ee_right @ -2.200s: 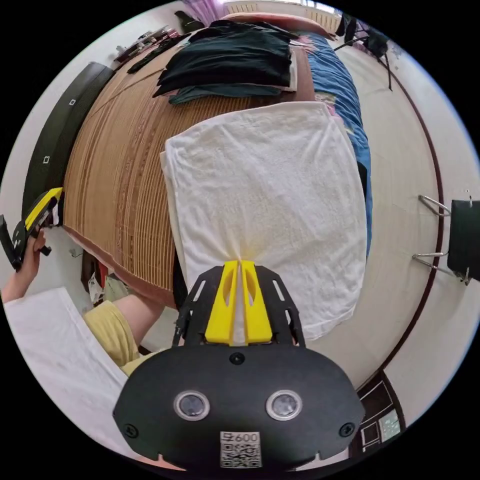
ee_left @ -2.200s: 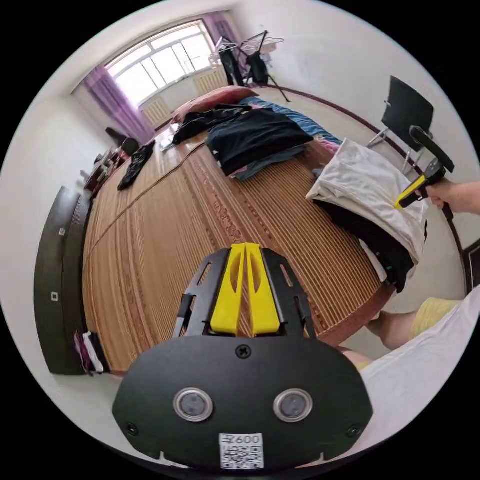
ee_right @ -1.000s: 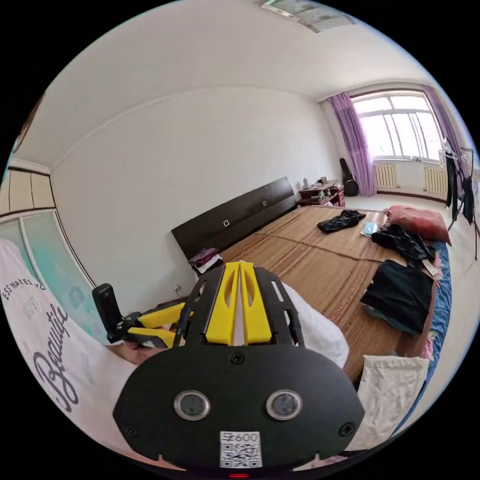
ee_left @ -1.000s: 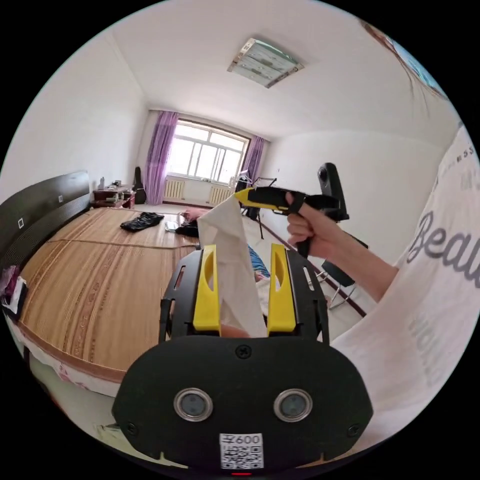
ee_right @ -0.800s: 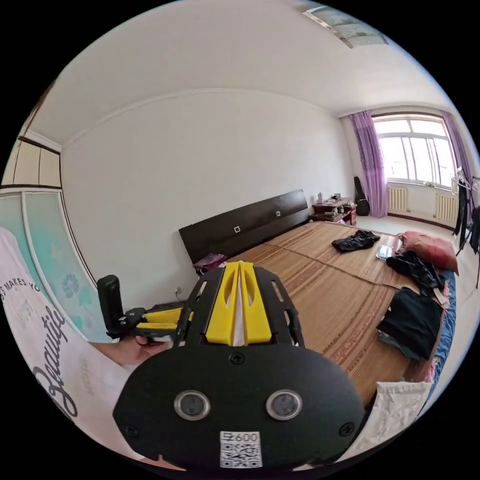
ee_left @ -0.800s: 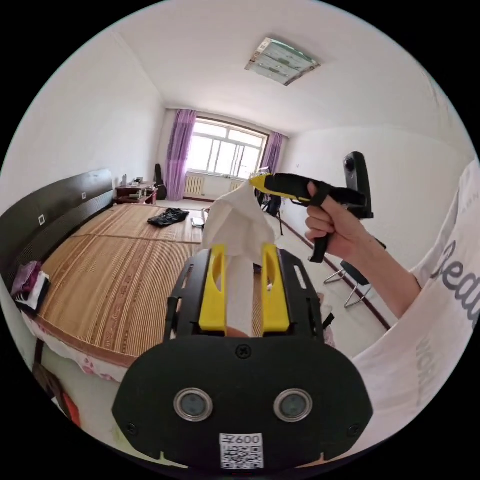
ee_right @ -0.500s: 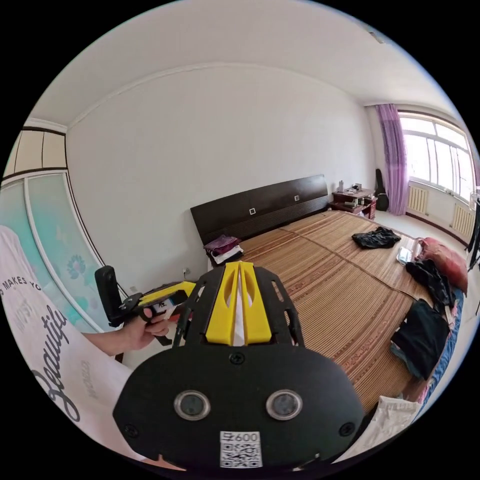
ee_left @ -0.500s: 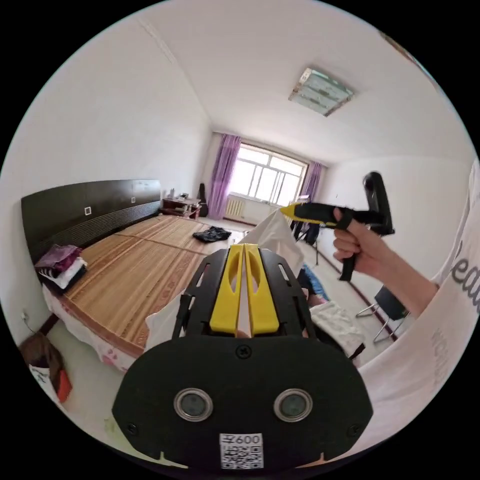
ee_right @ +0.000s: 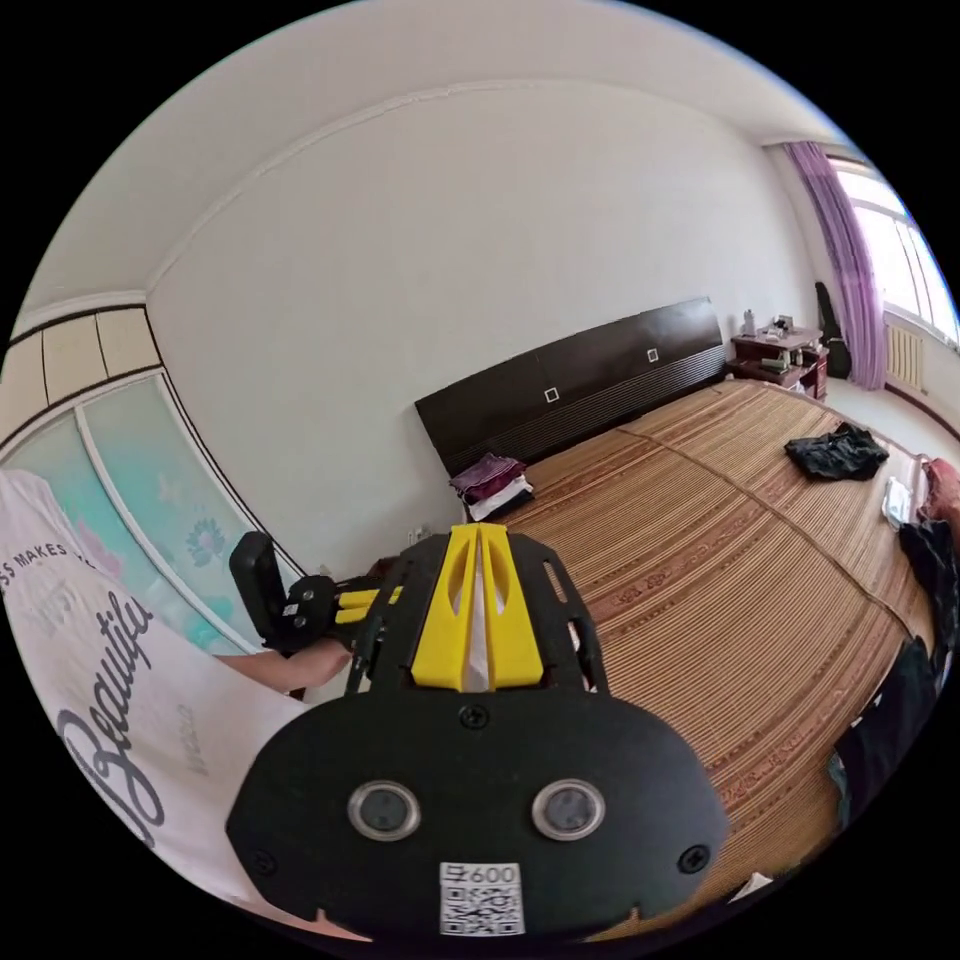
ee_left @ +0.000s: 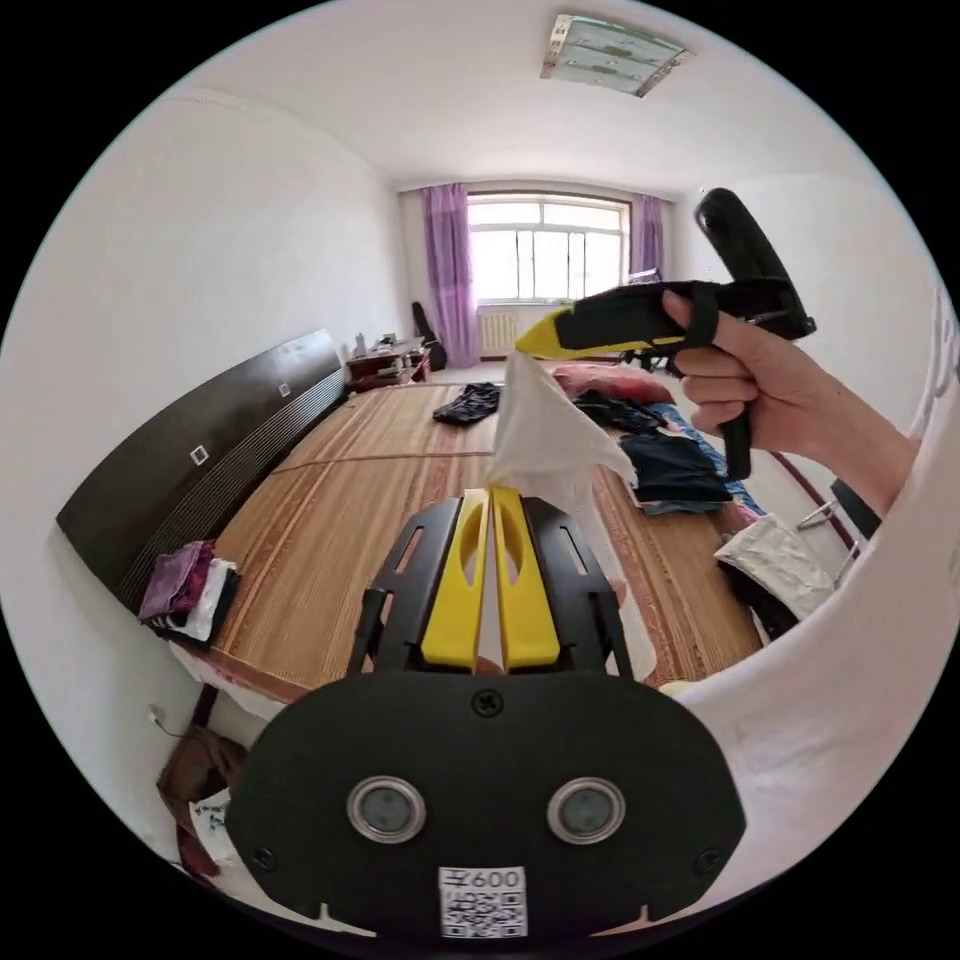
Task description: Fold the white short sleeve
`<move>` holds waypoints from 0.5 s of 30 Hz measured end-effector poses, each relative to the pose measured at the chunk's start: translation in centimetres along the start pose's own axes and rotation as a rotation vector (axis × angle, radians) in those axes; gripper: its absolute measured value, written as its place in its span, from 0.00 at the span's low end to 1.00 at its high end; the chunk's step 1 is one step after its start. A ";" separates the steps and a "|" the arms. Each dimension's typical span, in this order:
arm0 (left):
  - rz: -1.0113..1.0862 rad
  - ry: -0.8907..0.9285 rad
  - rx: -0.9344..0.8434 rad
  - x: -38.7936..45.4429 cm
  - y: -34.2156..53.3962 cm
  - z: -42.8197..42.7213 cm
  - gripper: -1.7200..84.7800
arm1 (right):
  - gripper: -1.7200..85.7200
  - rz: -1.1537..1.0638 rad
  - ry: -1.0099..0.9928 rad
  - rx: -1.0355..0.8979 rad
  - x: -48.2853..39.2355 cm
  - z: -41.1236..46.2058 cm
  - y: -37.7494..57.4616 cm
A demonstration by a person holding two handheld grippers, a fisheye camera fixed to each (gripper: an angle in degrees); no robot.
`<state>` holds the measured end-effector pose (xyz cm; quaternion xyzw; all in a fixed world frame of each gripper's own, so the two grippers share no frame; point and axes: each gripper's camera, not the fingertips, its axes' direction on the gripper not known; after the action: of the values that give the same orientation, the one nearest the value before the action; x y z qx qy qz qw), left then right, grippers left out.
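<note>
The white short sleeve (ee_left: pixel 545 440) hangs in the air above the bed's near edge, stretched between both grippers. My left gripper (ee_left: pixel 491 492) is shut on one bunched part of it, the cloth rising out of the jaw tips. A hand holds my right gripper (ee_left: pixel 527 345) higher up, shut on the garment's top corner. In the right gripper view, a thin white strip of the short sleeve (ee_right: pixel 478 610) sits between the shut jaws of my right gripper (ee_right: pixel 477 532). The left gripper (ee_right: pixel 365 603) is behind and to the left, its tips hidden.
A wide bed with a bamboo mat (ee_left: pixel 370 500) and dark headboard (ee_left: pixel 200 460) lies below. Dark clothes (ee_left: pixel 680 465) and a folded white cloth (ee_left: pixel 775 560) sit along its right edge, more black clothes (ee_right: pixel 835 450) farther back. The person's white shirt (ee_right: pixel 90 690) is close by.
The right gripper lifted the white garment off the pile on the bed. The left gripper, open around the cloth a second ago, has shut on it. Both cameras have swung.
</note>
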<state>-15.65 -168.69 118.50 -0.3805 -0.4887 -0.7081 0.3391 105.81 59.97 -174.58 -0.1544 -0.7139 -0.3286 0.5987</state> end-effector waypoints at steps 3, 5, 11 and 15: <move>-0.084 -0.055 0.008 4.3 0.0 -2.6 0.03 | 0.01 -0.019 0.010 0.011 7.4 3.0 1.6; -0.073 -0.064 0.021 7.3 -0.2 -4.7 0.03 | 0.01 -0.045 0.007 0.001 11.1 5.1 2.4; 0.174 -0.202 -0.022 20.6 -2.4 -10.6 0.03 | 0.01 -0.173 -0.069 -0.029 20.3 14.2 4.4; 0.202 -0.262 0.108 27.6 -6.0 -13.8 0.03 | 0.01 -0.110 -0.244 0.137 27.7 21.2 5.1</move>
<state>-36.87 -183.04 136.70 -0.4978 -0.5252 -0.5877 0.3619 86.44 72.81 -148.06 -0.1126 -0.8096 -0.2905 0.4975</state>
